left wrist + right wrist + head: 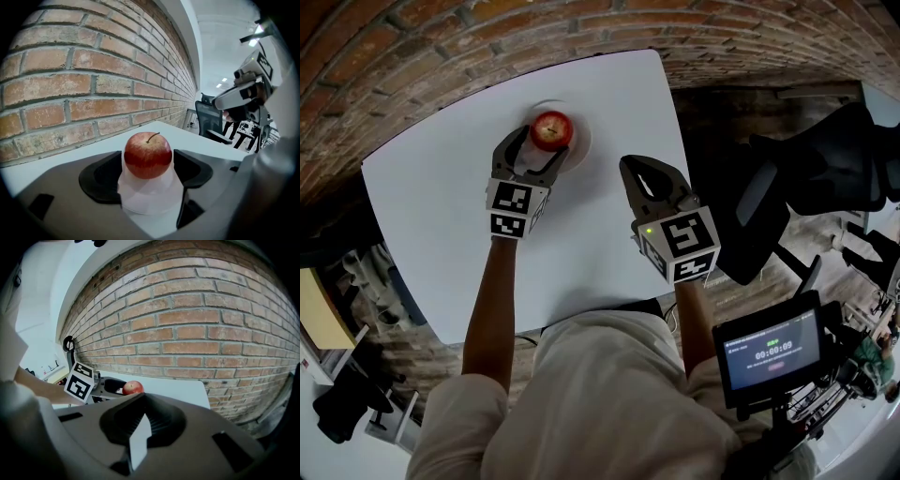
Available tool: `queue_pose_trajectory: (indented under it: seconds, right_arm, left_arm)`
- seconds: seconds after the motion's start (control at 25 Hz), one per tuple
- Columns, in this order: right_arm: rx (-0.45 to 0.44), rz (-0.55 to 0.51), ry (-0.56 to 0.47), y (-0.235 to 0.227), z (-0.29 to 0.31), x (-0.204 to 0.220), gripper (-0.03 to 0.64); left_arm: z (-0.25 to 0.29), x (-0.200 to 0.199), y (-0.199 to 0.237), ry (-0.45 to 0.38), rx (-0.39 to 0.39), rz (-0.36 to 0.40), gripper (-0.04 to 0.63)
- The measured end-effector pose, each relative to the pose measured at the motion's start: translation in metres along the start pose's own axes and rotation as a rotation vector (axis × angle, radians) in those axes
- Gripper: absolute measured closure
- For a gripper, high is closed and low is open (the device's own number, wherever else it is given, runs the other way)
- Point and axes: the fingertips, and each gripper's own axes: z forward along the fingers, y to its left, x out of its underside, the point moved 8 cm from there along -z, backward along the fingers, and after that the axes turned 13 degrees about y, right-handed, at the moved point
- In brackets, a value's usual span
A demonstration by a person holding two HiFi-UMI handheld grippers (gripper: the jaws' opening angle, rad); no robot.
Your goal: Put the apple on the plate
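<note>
The apple (551,129) sits on the plate (584,142) near the bench's (441,211) far edge, by the brick wall (412,56). The left gripper (543,142) flanks the apple, jaws wide with a slim gap on each side. The right gripper (631,165), near the right edge, is closed and empty.

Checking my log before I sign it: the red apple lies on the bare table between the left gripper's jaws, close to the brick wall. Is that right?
Not quite. The apple rests on the white plate, not on the bare table; the left gripper view shows the plate under it. The rest holds: it is between the jaws of the left gripper, close to the brick wall.
</note>
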Motion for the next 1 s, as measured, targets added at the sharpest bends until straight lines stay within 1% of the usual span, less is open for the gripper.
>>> queue_pose_trajectory:
  seconds: [0.56,0.68,0.8,1.0]
  right_arm:
    - [-0.004,-0.014,-0.01,-0.006,0.006,-0.004,0.614]
    - [-0.007,-0.027,-0.026,-0.004,0.002,-0.005,0.614]
    - [-0.004,-0.049,-0.056,0.011,-0.016,-0.011,0.614]
    - [0.008,-0.069,-0.086,0.029,-0.04,-0.018,0.614]
  left_arm:
    - [0.001,0.001,0.003,0.005,-0.011,0.011,0.256]
    - [-0.008,0.001,0.0,0.004,-0.049,0.022,0.256]
    - [-0.034,-0.004,-0.003,0.005,-0.102,0.042,0.258]
    - [-0.067,-0.011,-0.007,-0.018,-0.135,0.034,0.258]
